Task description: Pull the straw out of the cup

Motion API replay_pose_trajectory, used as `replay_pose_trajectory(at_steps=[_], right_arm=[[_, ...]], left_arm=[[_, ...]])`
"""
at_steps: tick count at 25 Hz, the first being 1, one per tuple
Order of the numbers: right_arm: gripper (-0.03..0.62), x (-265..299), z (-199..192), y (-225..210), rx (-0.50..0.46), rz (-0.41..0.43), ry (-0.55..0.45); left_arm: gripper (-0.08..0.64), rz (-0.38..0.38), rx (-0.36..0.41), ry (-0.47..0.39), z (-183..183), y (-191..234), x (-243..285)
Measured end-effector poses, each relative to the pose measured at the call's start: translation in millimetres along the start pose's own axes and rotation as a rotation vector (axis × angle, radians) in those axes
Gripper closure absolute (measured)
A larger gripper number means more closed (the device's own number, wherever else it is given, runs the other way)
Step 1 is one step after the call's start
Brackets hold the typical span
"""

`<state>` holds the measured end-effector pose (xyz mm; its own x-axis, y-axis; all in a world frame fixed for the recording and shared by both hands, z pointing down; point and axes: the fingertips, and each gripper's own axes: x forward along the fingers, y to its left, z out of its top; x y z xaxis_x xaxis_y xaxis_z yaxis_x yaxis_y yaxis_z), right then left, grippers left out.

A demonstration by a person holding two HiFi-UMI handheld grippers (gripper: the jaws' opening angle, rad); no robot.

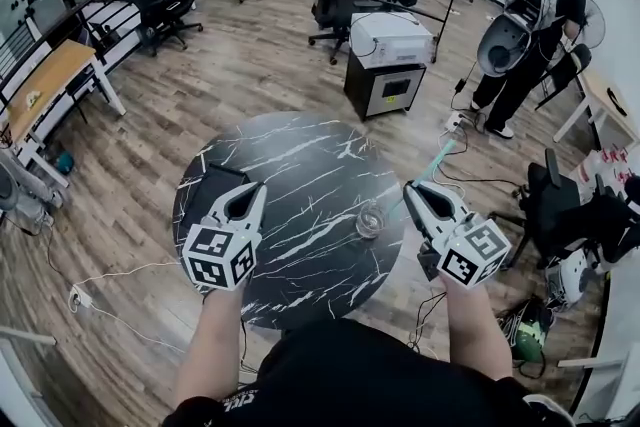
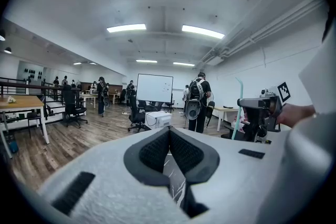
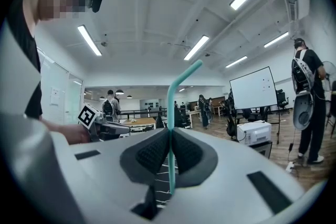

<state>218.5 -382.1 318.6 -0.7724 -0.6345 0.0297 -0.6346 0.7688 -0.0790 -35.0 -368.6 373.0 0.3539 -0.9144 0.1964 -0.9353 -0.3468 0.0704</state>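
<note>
A clear glass cup [image 1: 370,220] stands on the round black marble table [image 1: 300,160], right of its middle, with no straw in it. The teal bent straw [image 1: 438,158] is out of the cup, clamped between the pads of my right gripper [image 1: 410,187], which hangs just right of the cup past the table's edge. In the right gripper view the straw [image 3: 171,113] rises upright from the shut jaws of my right gripper [image 3: 170,131]. My left gripper [image 1: 255,190] is over the table's left half, apart from the cup. Its jaws are shut with nothing between them [image 2: 169,131].
A white printer on a black cabinet [image 1: 390,40] stands beyond the table, with office chairs [image 1: 335,5] behind it. A person wearing a backpack rig [image 1: 530,25] stands at the far right. Cables and a power strip [image 1: 80,295] lie on the wooden floor.
</note>
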Motion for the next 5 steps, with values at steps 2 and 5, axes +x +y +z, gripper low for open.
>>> replay_pose_trajectory(at_steps=[2, 5], right_arm=[[0.572, -0.9, -1.1, -1.9, 0.002, -0.004, -0.003], [0.571, -2.5, -3.8, -5.5, 0.007, -0.010, -0.009]], left_arm=[[0.549, -0.001, 0.000, 0.001, -1.0, -1.5, 1.0], [0.549, -0.003, 0.002, 0.003, -3.9, -4.0, 3.4]])
